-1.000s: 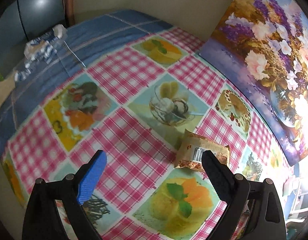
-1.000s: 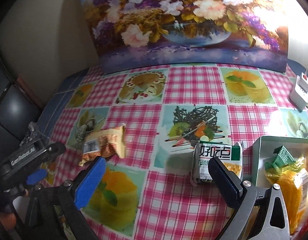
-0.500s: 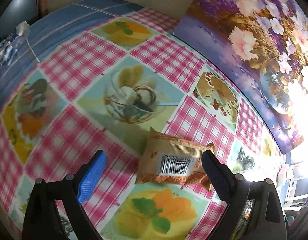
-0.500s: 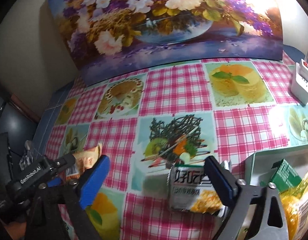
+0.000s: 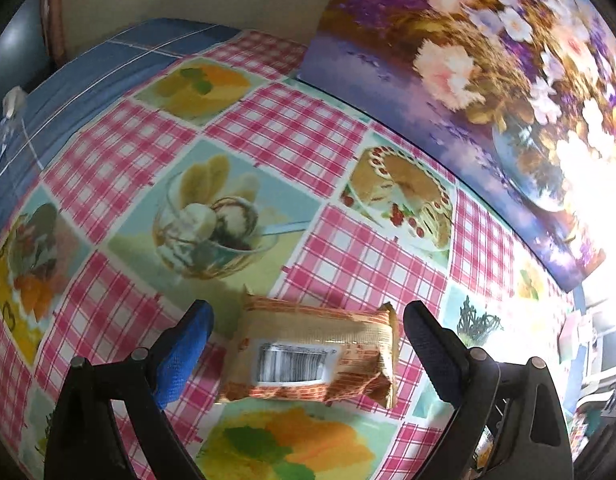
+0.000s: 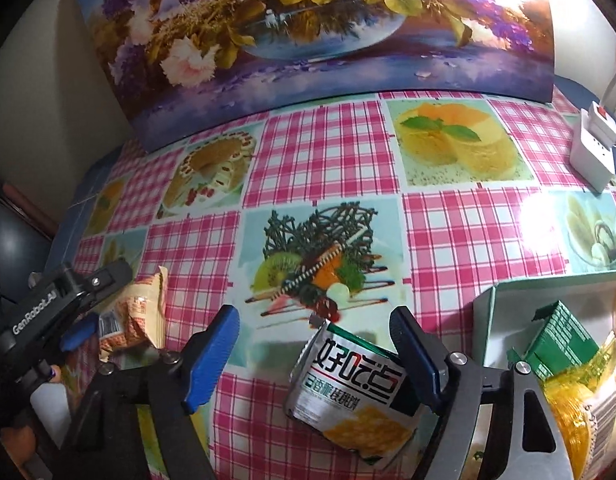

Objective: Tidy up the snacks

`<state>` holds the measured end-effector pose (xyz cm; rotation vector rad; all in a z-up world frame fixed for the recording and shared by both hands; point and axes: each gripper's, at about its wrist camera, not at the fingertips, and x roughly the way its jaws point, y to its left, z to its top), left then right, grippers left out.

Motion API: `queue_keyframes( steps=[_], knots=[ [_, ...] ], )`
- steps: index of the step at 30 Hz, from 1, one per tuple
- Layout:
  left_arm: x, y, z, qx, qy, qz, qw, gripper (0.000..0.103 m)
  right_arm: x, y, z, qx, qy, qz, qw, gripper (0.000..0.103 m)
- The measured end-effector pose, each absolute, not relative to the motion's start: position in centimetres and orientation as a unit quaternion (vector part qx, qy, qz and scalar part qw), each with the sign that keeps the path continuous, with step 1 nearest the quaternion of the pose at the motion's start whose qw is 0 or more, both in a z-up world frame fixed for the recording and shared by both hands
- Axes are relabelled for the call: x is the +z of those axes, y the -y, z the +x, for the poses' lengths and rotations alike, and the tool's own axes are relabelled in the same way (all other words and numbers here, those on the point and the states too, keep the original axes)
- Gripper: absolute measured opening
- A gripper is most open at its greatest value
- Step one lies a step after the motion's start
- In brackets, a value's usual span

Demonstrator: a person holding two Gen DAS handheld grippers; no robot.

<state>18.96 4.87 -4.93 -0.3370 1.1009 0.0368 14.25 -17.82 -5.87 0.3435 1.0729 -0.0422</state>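
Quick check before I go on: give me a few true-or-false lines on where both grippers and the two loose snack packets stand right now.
1. The orange packet lies flat on the tablecloth between the left gripper's fingers. True.
2. The left gripper has lifted the orange packet. False: the fingers stand apart from it, open.
3. The white-and-green packet lies between the right gripper's fingers. True; its jaws have just been closing, and the blue finger is still clear of the packet.
4. The box at the right holds no snacks. False: a green carton and a yellow packet are in it.
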Motion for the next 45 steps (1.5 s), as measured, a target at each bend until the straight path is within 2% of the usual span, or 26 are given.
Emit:
queue_keyframes(
  steps=[6,11,13,15,27,29,31,40,45],
  knots=[
    [-5.8,-3.1,19.1,0.01,-0.537,-0.109,0.836,0.096,-5.2,18.3,13.5,-0.027,-0.511,0.161,0.844,0.081],
    [-6.5,-3.2,19.0,0.012,-0.543,-0.104,0.833,0.096,-4.8,18.4,13.0,-0.028,-0.511,0.163,0.843,0.081],
    [-6.4,-3.1,19.0,0.014,-0.54,-0.093,0.837,0.095,-4.8,18.6,12.9,-0.033,-0.514,0.167,0.841,0.081],
    [-6.2,-2.9,18.9,0.014,-0.537,-0.085,0.839,0.087,-4.9,18.8,12.8,-0.037,-0.519,0.171,0.837,0.081],
    [-6.0,-3.4,18.5,0.009,-0.536,-0.095,0.839,0.083,-5.9,18.6,12.6,-0.042,-0.542,0.182,0.82,0.081],
    [-6.0,-3.4,18.4,0.01,-0.536,-0.096,0.839,0.082,-6.0,18.4,12.7,-0.043,-0.544,0.173,0.82,0.079],
    [-5.9,-3.5,18.3,0.012,-0.537,-0.095,0.838,0.082,-6.1,18.1,12.7,-0.05,-0.546,0.16,0.821,0.065],
    [-5.4,-3.6,17.7,0.026,-0.536,-0.093,0.839,0.079,-5.7,18.1,12.3,-0.049,-0.547,0.157,0.821,0.058],
    [-5.2,-3.3,17.1,0.027,-0.539,-0.092,0.837,0.079,-5.4,18.1,11.6,-0.048,-0.55,0.155,0.819,0.058]
  ],
)
